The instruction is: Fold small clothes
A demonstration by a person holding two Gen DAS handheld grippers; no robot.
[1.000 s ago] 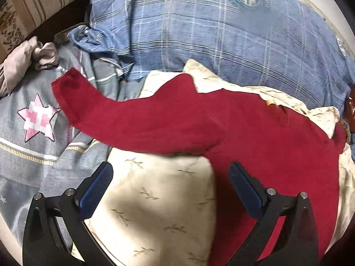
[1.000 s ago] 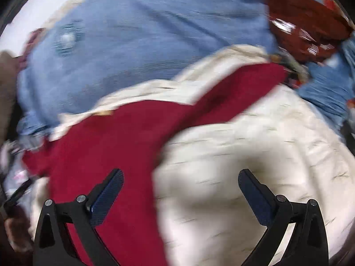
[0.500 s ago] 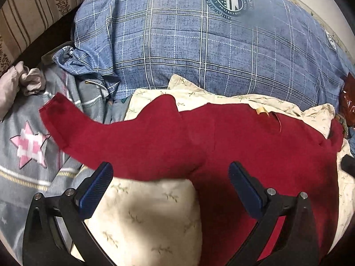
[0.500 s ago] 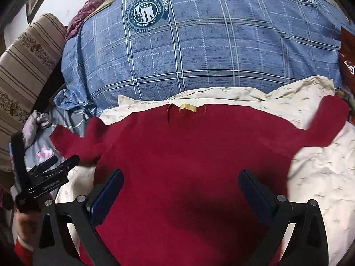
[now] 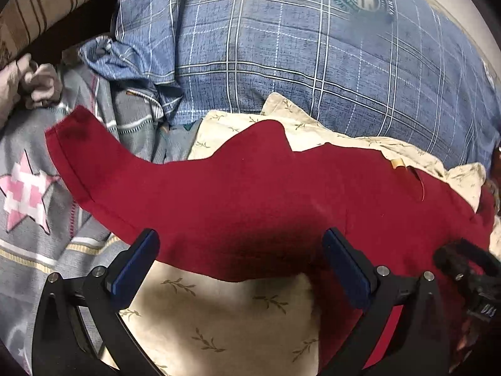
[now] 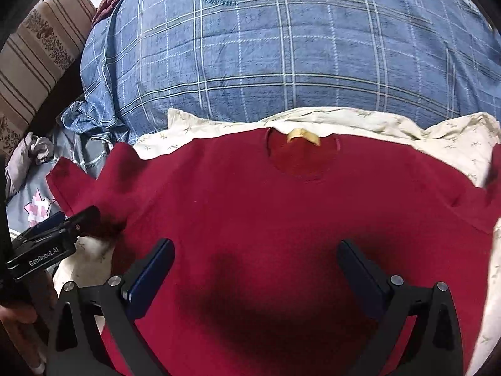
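A dark red knit short-sleeved top point(image 6: 281, 219) is lying spread flat, neck opening away from the cameras, on a cream leaf-print pillow point(image 5: 219, 316). Behind both, a big blue plaid quilt point(image 6: 281, 62) is sitting heaped, touching the pillow's far edge. The top's left sleeve point(image 5: 84, 156) is reaching past the pillow onto a grey star-patterned blanket point(image 5: 28, 225) to the left. The left gripper point(image 5: 239, 271) is hovering over the top's lower left edge, the right gripper point(image 6: 255, 277) over its middle, both spread wide.
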